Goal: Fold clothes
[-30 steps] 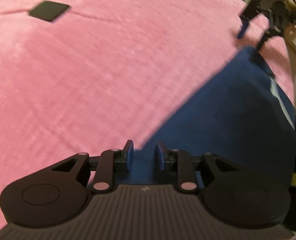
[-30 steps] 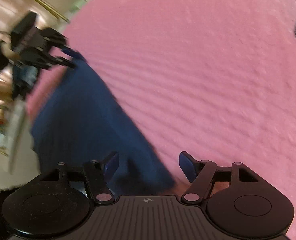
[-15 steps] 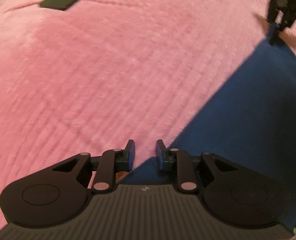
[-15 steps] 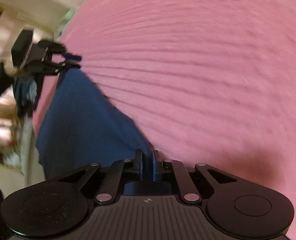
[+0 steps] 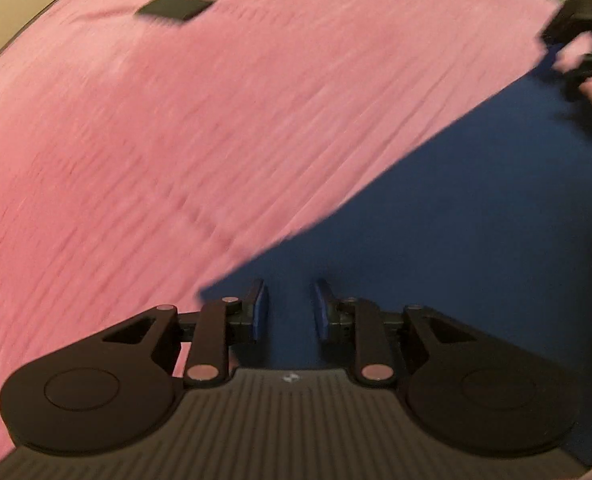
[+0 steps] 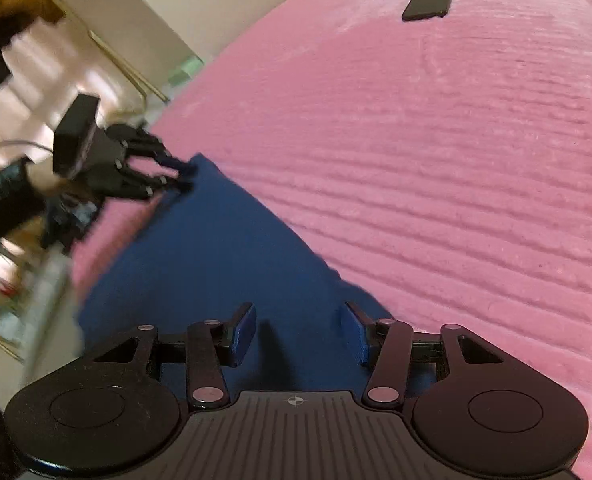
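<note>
A dark blue garment [image 5: 476, 220] lies flat on a pink ribbed blanket [image 5: 176, 140]. My left gripper [image 5: 289, 308] hovers over the garment's near corner, its blue pads a little apart with only flat cloth showing between them. In the right wrist view the same garment [image 6: 216, 260] runs from my right gripper [image 6: 300, 328] to the left gripper [image 6: 176, 172] at its far corner. The right gripper stands wide open above the cloth's edge, holding nothing. The right gripper [image 5: 576, 56] also shows, blurred, at the top right of the left wrist view.
A flat black rectangular object [image 6: 430, 2] lies on the blanket [image 6: 456, 160] well beyond the garment, also seen as the black object [image 5: 176, 6] from the left. Past the bed's left edge are a pale wall and floor [image 6: 56, 80]. A dark sleeve [image 6: 0, 200] holds the left gripper.
The right gripper, shut on the garment's edge half a second ago, has opened wide and let the cloth go. The garment now lies flatter. The left gripper's gap is about unchanged.
</note>
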Tool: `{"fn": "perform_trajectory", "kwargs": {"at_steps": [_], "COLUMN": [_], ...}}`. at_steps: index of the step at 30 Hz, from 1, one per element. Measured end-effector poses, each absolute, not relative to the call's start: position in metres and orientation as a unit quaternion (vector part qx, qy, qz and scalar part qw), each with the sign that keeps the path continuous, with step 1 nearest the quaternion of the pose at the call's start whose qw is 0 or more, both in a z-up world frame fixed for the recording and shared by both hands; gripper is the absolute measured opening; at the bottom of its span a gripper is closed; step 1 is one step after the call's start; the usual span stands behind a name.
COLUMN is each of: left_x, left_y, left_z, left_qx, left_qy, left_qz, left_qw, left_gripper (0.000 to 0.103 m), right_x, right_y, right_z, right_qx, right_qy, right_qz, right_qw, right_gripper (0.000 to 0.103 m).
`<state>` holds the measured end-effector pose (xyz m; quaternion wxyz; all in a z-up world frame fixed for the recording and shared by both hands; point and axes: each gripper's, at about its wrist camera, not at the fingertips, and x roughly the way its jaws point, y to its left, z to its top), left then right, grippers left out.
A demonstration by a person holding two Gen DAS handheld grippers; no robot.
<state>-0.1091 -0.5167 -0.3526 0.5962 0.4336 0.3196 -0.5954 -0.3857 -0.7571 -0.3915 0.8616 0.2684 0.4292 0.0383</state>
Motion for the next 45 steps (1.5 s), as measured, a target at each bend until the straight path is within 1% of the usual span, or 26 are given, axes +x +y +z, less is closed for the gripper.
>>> {"fn": "perform_trajectory", "kwargs": {"at_steps": [1, 2, 3, 4, 5, 7, 9, 10, 15, 16, 17, 19, 23, 27, 30, 36, 38, 39, 41, 45], "left_x": [-0.101, -0.097, -0.096, -0.095, -0.095, -0.099, -0.108, -0.114, -0.149, -0.158, -0.169, -0.192, -0.241, -0.276, -0.301, -0.343, -0.357, -0.364, -0.383, -0.421], "left_y": [-0.513, -0.51, -0.506, -0.503, -0.499, -0.489, -0.478, -0.47, -0.419, -0.404, -0.387, -0.352, -0.285, -0.237, -0.22, -0.216, -0.222, -0.224, -0.235, -0.268], "left_z": [-0.354, -0.355, -0.354, -0.355, -0.355, -0.358, -0.358, -0.357, -0.341, -0.335, -0.328, -0.315, -0.302, -0.312, -0.33, -0.348, -0.351, -0.352, -0.35, -0.344], "left_qx": [0.414, 0.41, 0.412, 0.41, 0.408, 0.409, 0.408, 0.41, 0.392, 0.383, 0.371, 0.347, 0.334, 0.329, 0.353, 0.368, 0.37, 0.37, 0.368, 0.361], "left_qy": [0.322, 0.315, 0.303, 0.295, 0.289, 0.27, 0.254, 0.243, 0.208, 0.204, 0.204, 0.206, 0.192, 0.201, 0.198, 0.178, 0.165, 0.159, 0.143, 0.125], "left_qz": [-0.594, -0.587, -0.582, -0.58, -0.572, -0.557, -0.54, -0.532, -0.521, -0.522, -0.523, -0.523, -0.533, -0.535, -0.531, -0.54, -0.547, -0.551, -0.565, -0.606], "left_qw": [0.609, 0.623, 0.632, 0.639, 0.65, 0.67, 0.691, 0.7, 0.729, 0.734, 0.74, 0.75, 0.753, 0.752, 0.744, 0.736, 0.732, 0.731, 0.725, 0.698], "left_gripper": [0.025, 0.03, 0.034, 0.034, 0.031, 0.031, 0.03, 0.028, 0.028, 0.028, 0.028, 0.028, 0.029, 0.032, 0.032, 0.034, 0.034, 0.035, 0.042, 0.048], "right_x": [-0.392, -0.402, -0.412, -0.423, -0.436, -0.46, -0.472, -0.476, -0.493, -0.496, -0.503, -0.524, -0.553, -0.569, -0.574, -0.584, -0.59, -0.594, -0.602, -0.619], "right_y": [-0.759, -0.764, -0.768, -0.772, -0.776, -0.781, -0.769, -0.763, -0.712, -0.699, -0.685, -0.66, -0.607, -0.569, -0.548, -0.529, -0.528, -0.529, -0.534, -0.547], "right_z": [-0.395, -0.398, -0.401, -0.403, -0.407, -0.412, -0.414, -0.412, -0.398, -0.397, -0.398, -0.399, -0.393, -0.387, -0.383, -0.374, -0.373, -0.373, -0.374, -0.375], "right_qx": [0.265, 0.271, 0.28, 0.287, 0.3, 0.327, 0.309, 0.296, 0.221, 0.207, 0.199, 0.208, 0.207, 0.244, 0.267, 0.3, 0.303, 0.305, 0.313, 0.333], "right_qy": [0.423, 0.414, 0.404, 0.393, 0.378, 0.349, 0.343, 0.343, 0.376, 0.383, 0.389, 0.392, 0.391, 0.356, 0.33, 0.296, 0.292, 0.29, 0.286, 0.271], "right_qz": [0.034, 0.025, 0.014, 0.001, -0.011, -0.032, -0.061, -0.074, -0.159, -0.172, -0.184, -0.201, -0.205, -0.215, -0.217, -0.221, -0.226, -0.23, -0.237, -0.246], "right_qw": [0.866, 0.869, 0.871, 0.873, 0.876, 0.878, 0.885, 0.889, 0.886, 0.884, 0.881, 0.873, 0.873, 0.876, 0.879, 0.88, 0.879, 0.878, 0.874, 0.869], "right_gripper": [0.048, 0.04, 0.034, 0.025, 0.022, 0.022, 0.022, 0.022, 0.023, 0.032, 0.053, 0.069, 0.07, 0.07, 0.07, 0.072, 0.079, 0.079, 0.079, 0.079]}}
